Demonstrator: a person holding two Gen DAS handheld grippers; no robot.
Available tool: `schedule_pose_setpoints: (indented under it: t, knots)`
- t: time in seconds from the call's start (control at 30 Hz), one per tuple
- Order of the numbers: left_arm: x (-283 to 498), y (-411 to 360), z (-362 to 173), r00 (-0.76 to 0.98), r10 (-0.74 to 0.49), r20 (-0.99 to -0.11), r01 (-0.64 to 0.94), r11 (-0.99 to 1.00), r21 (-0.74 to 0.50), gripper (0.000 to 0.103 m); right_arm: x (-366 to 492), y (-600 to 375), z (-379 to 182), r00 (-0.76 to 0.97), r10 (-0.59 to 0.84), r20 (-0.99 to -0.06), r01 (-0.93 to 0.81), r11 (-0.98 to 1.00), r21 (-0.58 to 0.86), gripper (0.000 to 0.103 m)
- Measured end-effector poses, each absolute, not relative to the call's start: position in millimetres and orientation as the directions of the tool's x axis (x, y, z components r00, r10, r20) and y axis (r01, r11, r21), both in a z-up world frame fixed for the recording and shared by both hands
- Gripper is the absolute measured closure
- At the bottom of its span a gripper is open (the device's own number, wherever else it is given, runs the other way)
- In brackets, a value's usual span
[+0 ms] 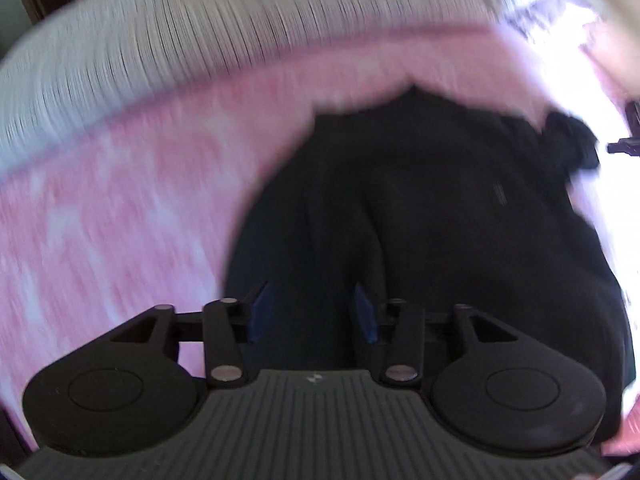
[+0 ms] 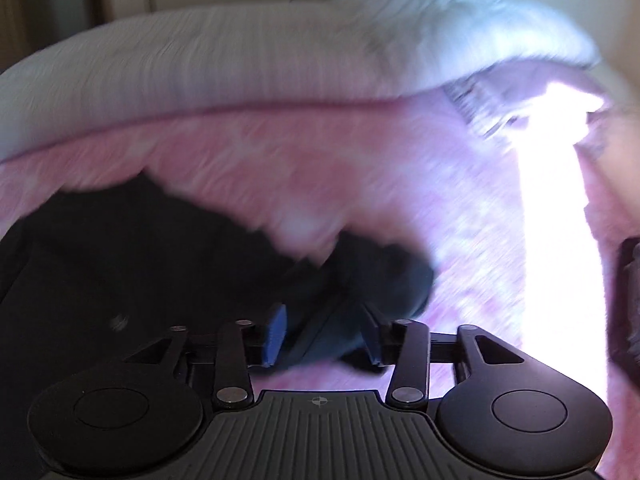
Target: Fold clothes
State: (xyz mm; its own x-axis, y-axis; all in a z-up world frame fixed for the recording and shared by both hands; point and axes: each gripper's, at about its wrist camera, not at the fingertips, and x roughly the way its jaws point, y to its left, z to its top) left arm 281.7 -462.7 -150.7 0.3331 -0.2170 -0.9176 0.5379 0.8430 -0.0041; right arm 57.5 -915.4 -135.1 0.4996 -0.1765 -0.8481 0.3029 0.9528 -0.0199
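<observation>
A black garment point(image 1: 440, 208) lies spread over a pink blanket point(image 1: 120, 208). In the left wrist view my left gripper point(image 1: 313, 312) is over the garment's near edge. Dark cloth fills the narrow gap between its blue pads point(image 1: 260, 312), and creases run out from there. In the right wrist view my right gripper point(image 2: 324, 338) is shut on a bunched corner of the black garment point(image 2: 352, 280), which is lifted slightly off the pink blanket point(image 2: 280, 160). The rest of the garment stretches away to the left. Both views are blurred by motion.
A white ribbed bedcover point(image 1: 200, 40) borders the pink blanket along the far side. It shows again in the right wrist view as the white cover point(image 2: 240, 56). A bright strip of sunlight point(image 2: 556, 220) crosses the blanket at right. A dark object point(image 2: 628, 300) sits at the right edge.
</observation>
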Motion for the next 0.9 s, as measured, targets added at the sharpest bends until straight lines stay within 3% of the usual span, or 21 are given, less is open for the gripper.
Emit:
schedule_pose_setpoints:
  t: [0.17,0.43,0.47,0.53,0.57,0.73,0.77,0.83,0.87,0.9]
  knots:
    - [196.6,-421.9,-189.0,0.176,-0.21,-0.962,0.559,0.825,-0.077,0.053,2.7,-883.2,-177.5,0.395,0.007,-0.919,0.193,0.977,0.09,0.051]
    - [167.0,-394.3,-236.2,0.186,-0.238,-0.953,0.499,0.859,-0.118,0.048,-118.3,-841.4,-196.0,0.257,0.12,-0.959,0.21,0.962,0.177,0.042]
    - [169.6,-392.2,-241.4,0.184,-0.255,-0.949,0.48,0.866,-0.14,0.053,-128.6,-836.0,-198.7,0.247,0.119,-0.962,0.211,0.962,0.174,0.04]
    - [172.8,-387.9,-245.5,0.172,-0.287,-0.942,0.457,0.871,-0.181,0.077,-147.8,-825.6,-205.1,0.227,0.116,-0.967,0.214,0.963,0.165,0.04]
    - [173.6,-385.7,-245.0,0.163,-0.302,-0.939,0.452,0.869,-0.201,0.095,-156.7,-820.6,-208.8,0.216,0.113,-0.97,0.216,0.963,0.16,0.04]
    - [166.7,-364.3,-212.7,0.132,-0.377,-0.917,0.509,0.819,-0.264,0.098,-188.5,-802.9,-231.4,0.201,0.105,-0.974,0.229,0.962,0.151,0.04]
    - [164.7,-354.9,-200.9,0.124,-0.386,-0.914,0.527,0.807,-0.268,0.098,-191.8,-800.8,-233.1,0.21,0.104,-0.972,0.239,0.959,0.155,0.045]
    - [162.3,-336.2,-177.1,0.101,-0.395,-0.913,0.563,0.78,-0.275,0.099,-195.2,-800.5,-234.5,0.207,0.105,-0.973,0.269,0.95,0.16,0.093]
    - [161.7,-326.8,-165.0,0.086,-0.397,-0.914,0.58,0.765,-0.278,0.1,-195.5,-801.2,-227.6,0.197,0.097,-0.976,0.248,0.958,0.145,0.101]
    - [161.2,-317.8,-153.2,0.07,-0.398,-0.915,0.598,0.751,-0.281,0.1,-195.8,-801.9,-220.8,0.188,0.088,-0.978,0.226,0.965,0.131,0.102]
